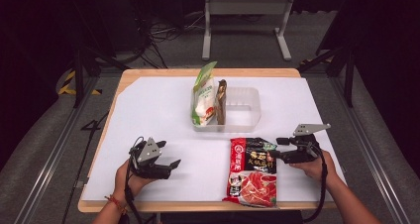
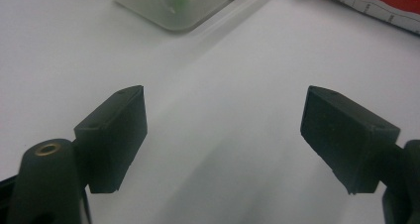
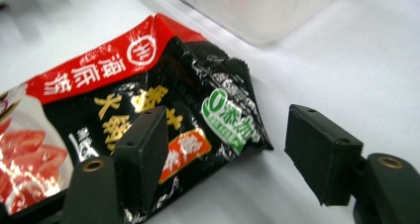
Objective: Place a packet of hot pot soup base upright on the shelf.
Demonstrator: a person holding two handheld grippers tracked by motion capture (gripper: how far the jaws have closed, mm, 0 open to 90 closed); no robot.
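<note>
Between the jaws of the right tongs (image 3: 225, 157) lies the near corner of the red-and-black soup-base packet (image 3: 124, 115); the jaws stand wide apart, one above the packet's black panel and the other over bare sheet, and neither pad presses on it. No grip is made yet. In the high view the packet (image 1: 251, 170) lies flat on the white sheet (image 1: 163, 110), just to the left of the right tongs (image 1: 283, 148) and well to the right of the left tongs (image 1: 174, 165).

The left tongs (image 2: 223, 130) are also open, with nothing between the jaws, resting low over bare sheet.

Beyond both tongs stands a clear plastic bin (image 1: 247, 110). A green-and-white pouch (image 1: 204, 96) and a dark packet (image 1: 221, 101) already stand upright at its left end; the right part is free.

Judged status: two items binned, one outstanding. Remaining steps appear to be closing on the soup-base packet, lifting it, and placing it into the free part of the bin.
</note>
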